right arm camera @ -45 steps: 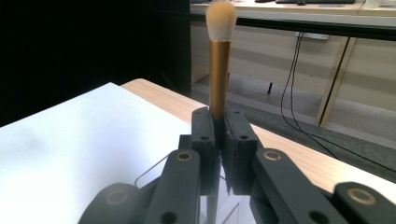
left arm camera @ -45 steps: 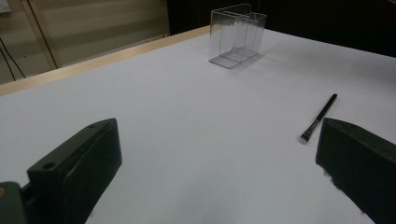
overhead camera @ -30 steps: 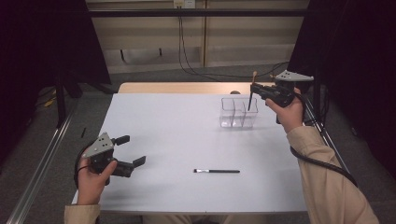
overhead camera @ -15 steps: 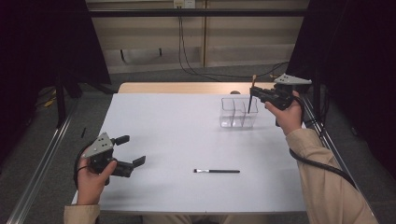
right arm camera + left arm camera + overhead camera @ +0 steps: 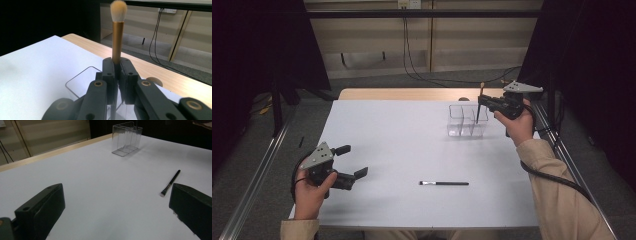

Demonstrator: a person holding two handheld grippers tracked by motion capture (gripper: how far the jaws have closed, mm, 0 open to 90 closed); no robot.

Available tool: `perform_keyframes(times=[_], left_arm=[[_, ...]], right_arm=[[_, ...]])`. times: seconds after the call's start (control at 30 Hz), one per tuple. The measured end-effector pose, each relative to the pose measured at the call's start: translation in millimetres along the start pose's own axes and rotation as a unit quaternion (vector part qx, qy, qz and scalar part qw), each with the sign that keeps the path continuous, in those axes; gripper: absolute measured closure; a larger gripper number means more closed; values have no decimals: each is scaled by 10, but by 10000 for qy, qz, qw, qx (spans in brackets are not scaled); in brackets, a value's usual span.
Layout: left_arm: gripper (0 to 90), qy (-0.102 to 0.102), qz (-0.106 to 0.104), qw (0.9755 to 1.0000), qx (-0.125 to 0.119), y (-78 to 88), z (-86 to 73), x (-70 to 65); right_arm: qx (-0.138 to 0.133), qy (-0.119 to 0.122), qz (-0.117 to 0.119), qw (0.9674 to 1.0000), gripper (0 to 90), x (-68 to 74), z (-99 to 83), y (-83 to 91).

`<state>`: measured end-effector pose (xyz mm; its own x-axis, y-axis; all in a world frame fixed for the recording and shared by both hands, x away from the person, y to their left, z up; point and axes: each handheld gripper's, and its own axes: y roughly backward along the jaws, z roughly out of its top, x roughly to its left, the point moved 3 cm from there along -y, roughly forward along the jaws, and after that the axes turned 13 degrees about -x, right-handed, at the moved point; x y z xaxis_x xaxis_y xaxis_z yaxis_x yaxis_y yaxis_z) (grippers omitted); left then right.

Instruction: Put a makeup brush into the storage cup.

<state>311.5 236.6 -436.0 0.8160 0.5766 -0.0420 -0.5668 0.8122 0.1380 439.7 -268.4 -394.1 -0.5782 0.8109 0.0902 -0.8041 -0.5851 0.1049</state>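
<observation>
Gold-handled brush [image 5: 117, 40] w/ cream bristles; black brush [image 5: 444, 183]; clear organiser [image 5: 465, 121]; white table [image 5: 402, 135].

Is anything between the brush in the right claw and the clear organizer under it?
Nothing visible blocks it. The right claw is shut on the makeup brush, held upright with its bristles up, directly over the clear organizer. The handle's lower end already reaches into the open top, as far as the high view shows.
</observation>
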Motion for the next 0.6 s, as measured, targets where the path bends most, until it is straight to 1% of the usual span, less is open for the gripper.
perform_keyframes(times=[0.6], left_arm=[[3,-11,5,10000,-2,4,5,-1]], right_arm=[[37,-4,-4,10000,839,-2,-36,7]])
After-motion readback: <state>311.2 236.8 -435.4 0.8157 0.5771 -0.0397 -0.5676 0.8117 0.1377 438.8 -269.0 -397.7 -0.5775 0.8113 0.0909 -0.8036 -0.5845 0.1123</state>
